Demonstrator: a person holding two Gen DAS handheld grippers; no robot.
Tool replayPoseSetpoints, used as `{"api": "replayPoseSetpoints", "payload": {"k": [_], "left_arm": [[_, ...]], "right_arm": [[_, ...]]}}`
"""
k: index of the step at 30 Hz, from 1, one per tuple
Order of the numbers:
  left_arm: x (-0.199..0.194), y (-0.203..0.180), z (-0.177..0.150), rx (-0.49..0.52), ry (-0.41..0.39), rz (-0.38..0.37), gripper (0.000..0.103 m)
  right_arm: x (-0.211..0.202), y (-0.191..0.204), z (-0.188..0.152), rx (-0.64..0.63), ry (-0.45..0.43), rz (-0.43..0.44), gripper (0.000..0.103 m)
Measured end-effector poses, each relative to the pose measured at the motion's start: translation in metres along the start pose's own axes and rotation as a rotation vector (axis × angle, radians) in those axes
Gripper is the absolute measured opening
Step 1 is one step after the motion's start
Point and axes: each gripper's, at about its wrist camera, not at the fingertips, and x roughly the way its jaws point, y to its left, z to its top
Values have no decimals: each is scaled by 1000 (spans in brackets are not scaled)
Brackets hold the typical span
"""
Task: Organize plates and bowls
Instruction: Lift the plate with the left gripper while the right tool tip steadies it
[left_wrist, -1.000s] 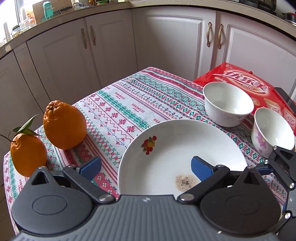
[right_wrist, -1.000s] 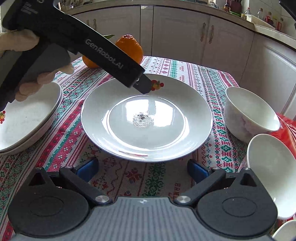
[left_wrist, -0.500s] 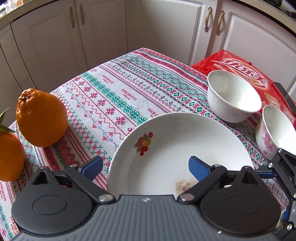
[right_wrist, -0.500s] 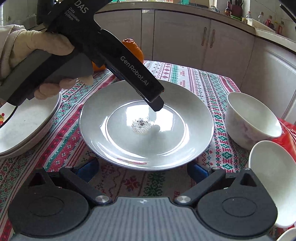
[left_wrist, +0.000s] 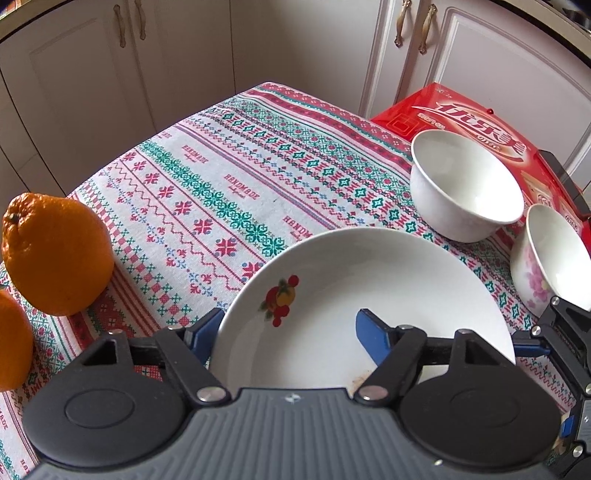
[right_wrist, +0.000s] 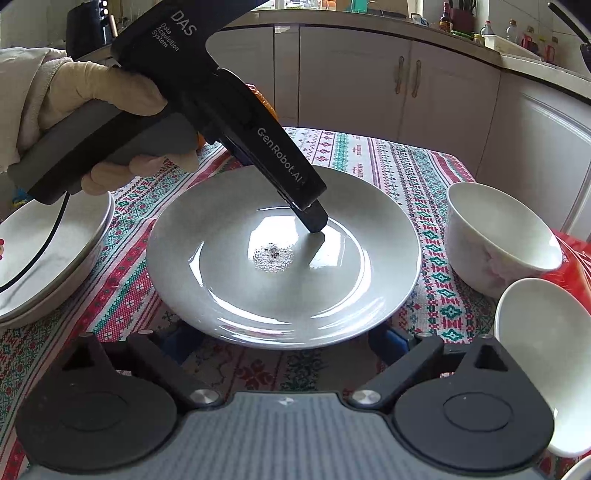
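Left claw (left_wrist: 291, 332): jaws spread wide, straddling the near-left rim of the wide white ceramic plate w/ fruit motif (left_wrist: 369, 295). Left blue pad sits outside the rim, right blue pad over the plate's inside; contact w/ the plate can't be confirmed. Nothing clamped. From the right-wrist view one dark finger (right_wrist: 314, 219) of that claw dips over the plate's centre, just beside a grey speckled residue patch (right_wrist: 273, 254). Gloved left hand (right_wrist: 110, 122) grips the handle.

Right claw (right_wrist: 288, 341): released, jaws wide, both blue pads low at the plate's near edge, partly tucked under the rim; touching or not, can't tell.

Ahead-right of left claw: plain white round bowl (left_wrist: 465, 184), upright, partly on a red snack package (left_wrist: 487, 125). Right of it, a white bowl w/ pink flower print (left_wrist: 546, 258), tilted, near the claw's right side.

Left of left claw: two oranges (left_wrist: 55, 254), touching or nearly so, on the patterned red-green tablecloth (left_wrist: 221, 184).

Left of right claw: stack of white plates (right_wrist: 44, 258), apart from the main plate.
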Motion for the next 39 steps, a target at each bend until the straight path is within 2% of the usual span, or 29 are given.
{"api": "replayPoseSetpoints", "payload": {"k": [6,23,39], "left_arm": [[-2,4,1,3,10,-8,70],[-9,3,-9,6,36,-37,70],[-43,-10,-35,-34,8,-50,70]], "right_arm": [[0,0,1,-3,0,4,97],[-6,0,0,-17,9,20,96],[-29,7,-3,-82,5,18,96]]}}
